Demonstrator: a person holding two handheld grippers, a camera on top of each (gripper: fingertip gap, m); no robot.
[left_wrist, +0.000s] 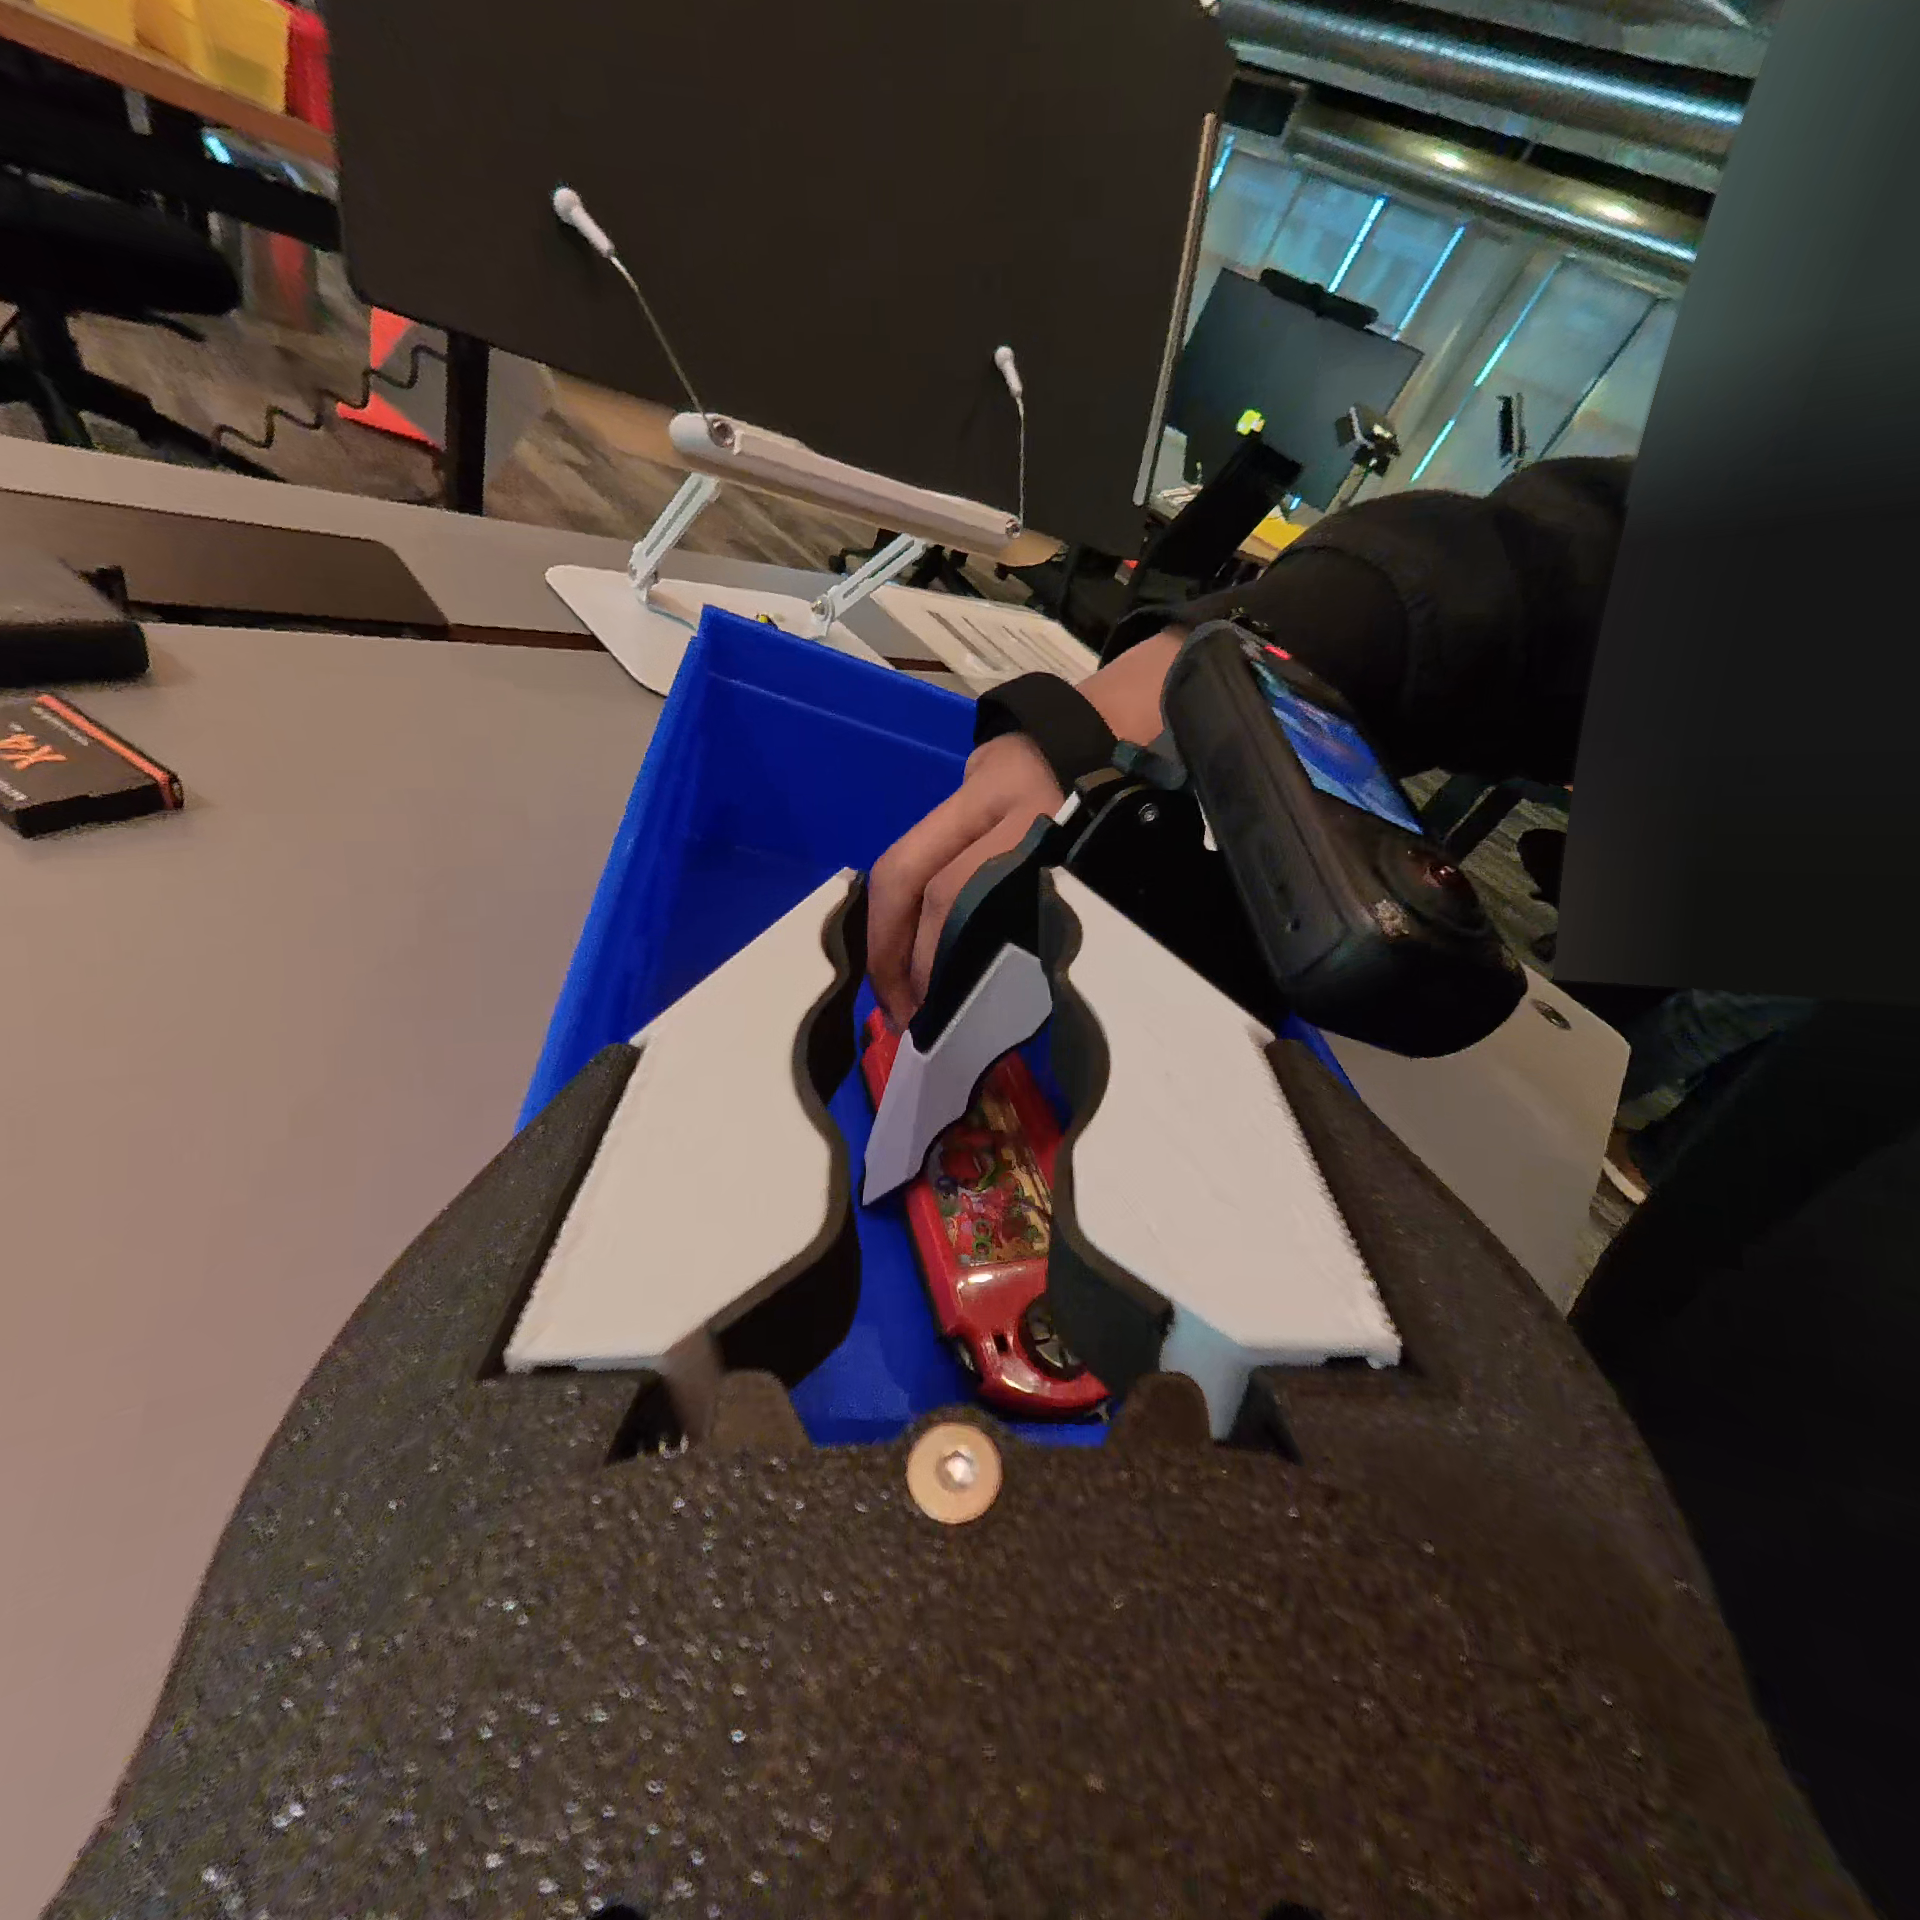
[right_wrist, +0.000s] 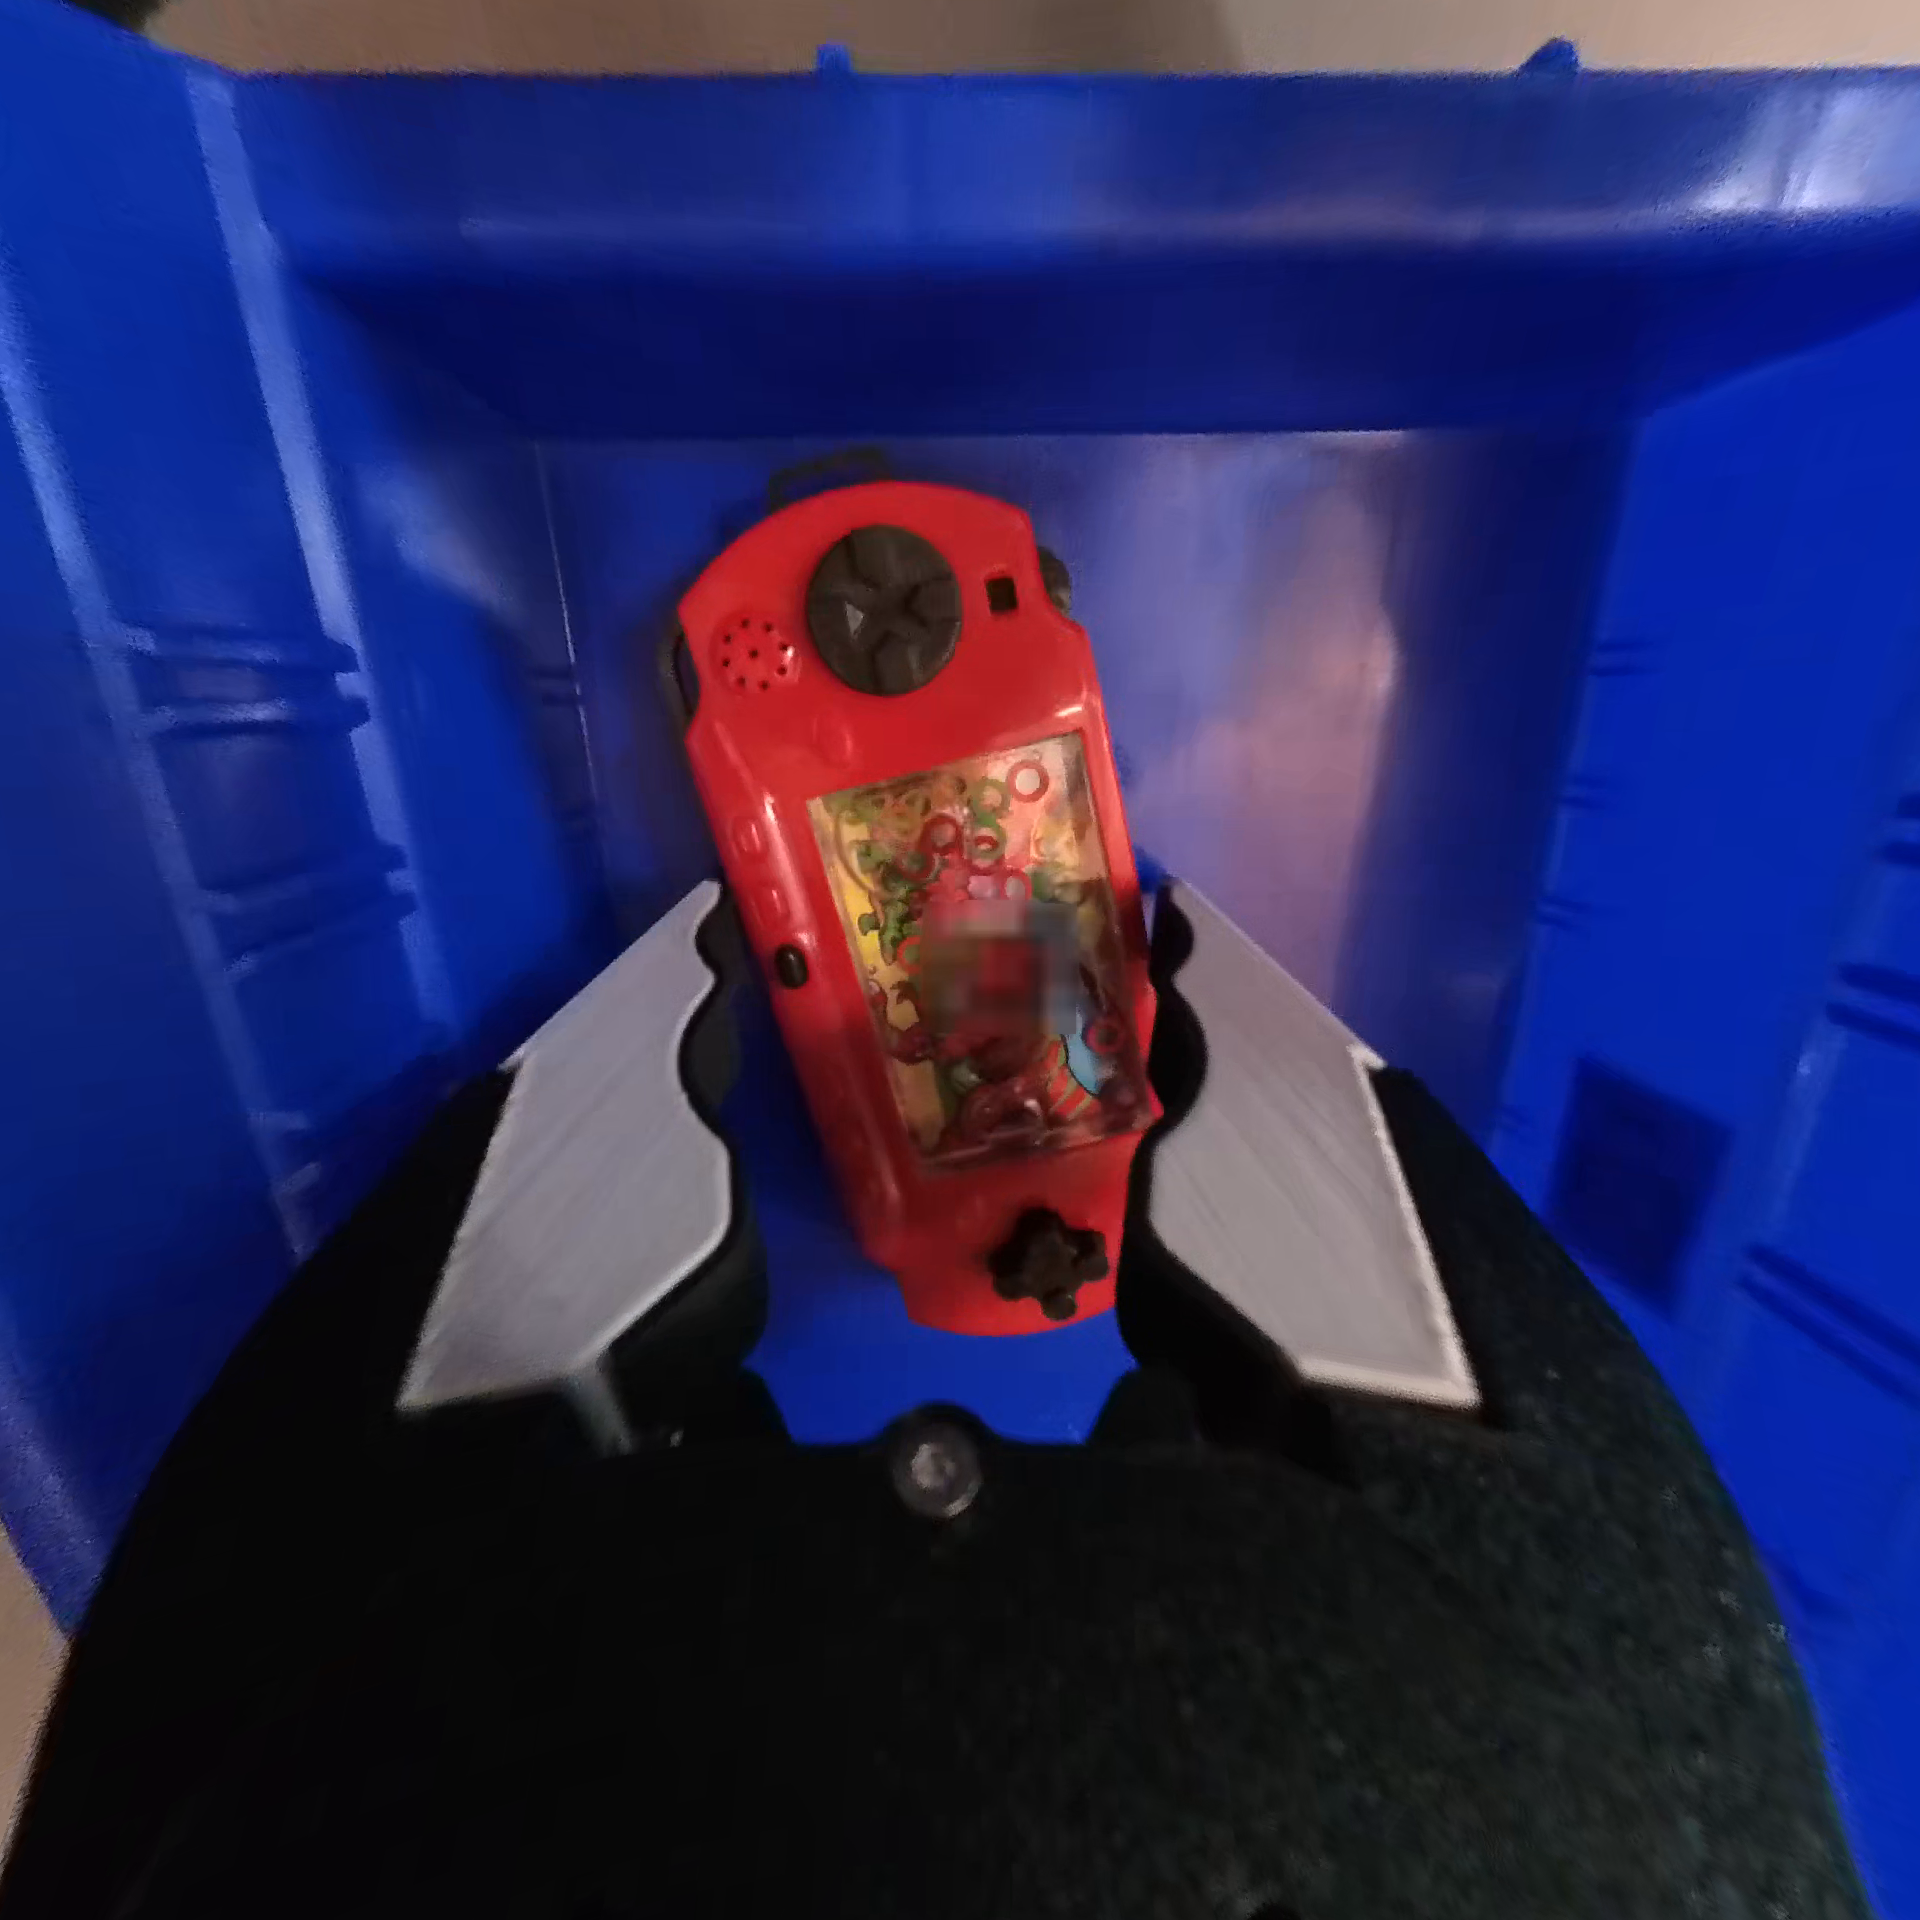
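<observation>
A red plastic handheld water-ring game with black buttons and a clear picture window (right_wrist: 925, 935) lies flat on the floor of a deep blue plastic bin (right_wrist: 312, 727), slightly askew. It sits between the two fingers of the right gripper (right_wrist: 940, 914), which reaches down inside the bin. The jaws stand apart: the right pad looks close against the toy's edge, while a strip of blue shows beside the left pad; the view is soft, so actual contact is hard to confirm. To close well here, the fingers should straddle the toy's long sides squarely and press on the solid red casing rather than the window.

The left gripper (left_wrist: 951, 894) hovers above the near rim of the bin, its jaws spread and holding nothing. Beyond its tips, a hand (left_wrist: 956, 852) grips the right gripper. Farther ahead stands a white folding stand (left_wrist: 831, 488); to the left lies a black flat box (left_wrist: 73, 758) on the grey table (left_wrist: 364, 883).
</observation>
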